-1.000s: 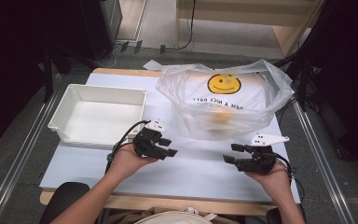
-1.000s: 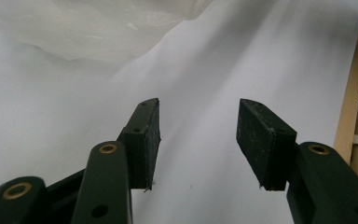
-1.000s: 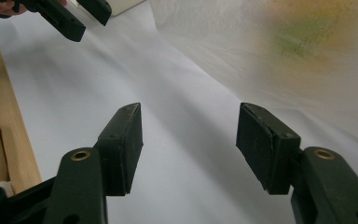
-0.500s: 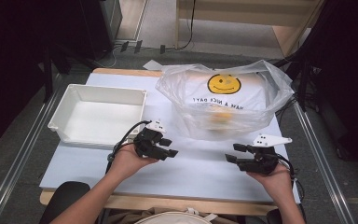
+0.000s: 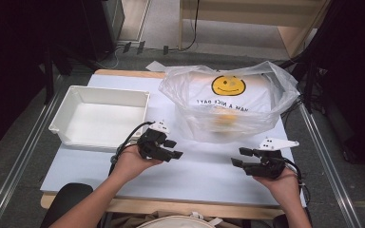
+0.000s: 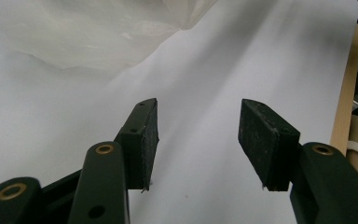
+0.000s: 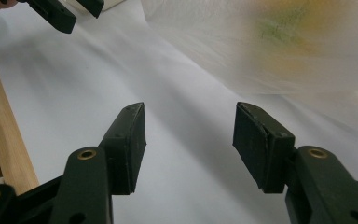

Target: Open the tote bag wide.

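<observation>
On the near half of the table (image 5: 204,175), both grippers hover just above the white surface, jaws parted and empty. The left gripper (image 5: 170,148) sits just near of the tray (image 5: 64,118) corner and beside the bag (image 5: 266,102); the right gripper (image 5: 241,157) sits toward the near right edge, jaws pointing left. Compared with the views from a second and half a second earlier, very little has changed: the left gripper holds its place, and the right one has edged slightly nearer and to the right. The bag and tray have not moved. This suggests the work on the bag has not yet begun and the hands are poised at a start position.

The left gripper view shows its pads (image 6: 147,140) spread over bare table, with the crumpled bag (image 6: 84,37) at the far left. The right gripper view shows its own pads (image 7: 256,140) likewise spread, the bag (image 7: 270,46) at far right with a blurred yellow-green shape (image 7: 289,28) inside, and the other gripper's jaws at the far left corner.

The bag is thin translucent plastic, standing at the far right of the table, apart from both grippers. It bears a yellow smiley face (image 5: 228,85) and, beneath it, printing seen upside down from this side that appears to read "HAVE A NICE DAY!". No other writing is legible.
</observation>
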Demonstrator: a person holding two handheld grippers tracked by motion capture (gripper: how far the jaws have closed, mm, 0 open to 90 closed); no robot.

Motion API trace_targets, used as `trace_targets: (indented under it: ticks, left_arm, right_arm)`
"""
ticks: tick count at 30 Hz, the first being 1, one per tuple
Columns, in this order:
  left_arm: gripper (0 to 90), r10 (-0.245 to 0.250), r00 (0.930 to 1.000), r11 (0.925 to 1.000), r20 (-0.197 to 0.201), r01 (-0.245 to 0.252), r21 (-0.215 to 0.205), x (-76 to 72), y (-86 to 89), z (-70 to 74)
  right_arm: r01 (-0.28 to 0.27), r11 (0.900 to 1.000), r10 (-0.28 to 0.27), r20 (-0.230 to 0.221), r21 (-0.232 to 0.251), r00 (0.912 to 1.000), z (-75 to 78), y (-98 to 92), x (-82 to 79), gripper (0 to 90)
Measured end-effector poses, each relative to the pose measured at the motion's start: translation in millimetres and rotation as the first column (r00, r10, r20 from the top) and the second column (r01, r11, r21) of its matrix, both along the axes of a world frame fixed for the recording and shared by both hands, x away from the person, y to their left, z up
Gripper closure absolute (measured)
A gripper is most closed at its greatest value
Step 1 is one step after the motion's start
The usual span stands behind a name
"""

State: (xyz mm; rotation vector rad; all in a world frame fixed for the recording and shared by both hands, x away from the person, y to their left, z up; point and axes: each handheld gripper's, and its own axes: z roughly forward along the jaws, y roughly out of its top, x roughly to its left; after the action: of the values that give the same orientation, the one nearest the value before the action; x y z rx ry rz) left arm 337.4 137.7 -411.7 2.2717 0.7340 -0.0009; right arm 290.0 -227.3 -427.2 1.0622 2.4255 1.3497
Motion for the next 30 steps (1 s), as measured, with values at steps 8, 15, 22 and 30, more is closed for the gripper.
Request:
trace_targets:
  ticks: [8,15,22,30]
  left_arm:
    - [49.0,-0.010,0.9999,0.9999,0.005,0.010,-0.012,0.5,0.5,2.6]
    - [50.4,-0.014,0.9999,0.9998,0.008,0.015,-0.017,2.0,0.9,4.9]
    - [50.7,-0.037,0.9993,0.9991,0.000,0.037,-0.020,1.9,2.4,11.0]
    - [51.5,-0.069,0.9972,0.9974,0.029,0.070,-0.015,3.3,4.7,33.1]
  right_arm:
    - [0.007,1.000,-0.007,-0.002,-0.006,1.0000,0.4,-2.2,-1.5,45.2]
    - [0.019,1.000,-0.019,-0.004,-0.003,0.9998,1.6,-4.6,-4.1,46.1]
    - [0.011,1.000,-0.011,-0.001,-0.003,0.9999,3.9,-6.5,-5.5,46.4]
    - [-0.028,0.999,0.028,-0.001,0.030,0.9996,13.7,-28.6,-0.9,46.9]
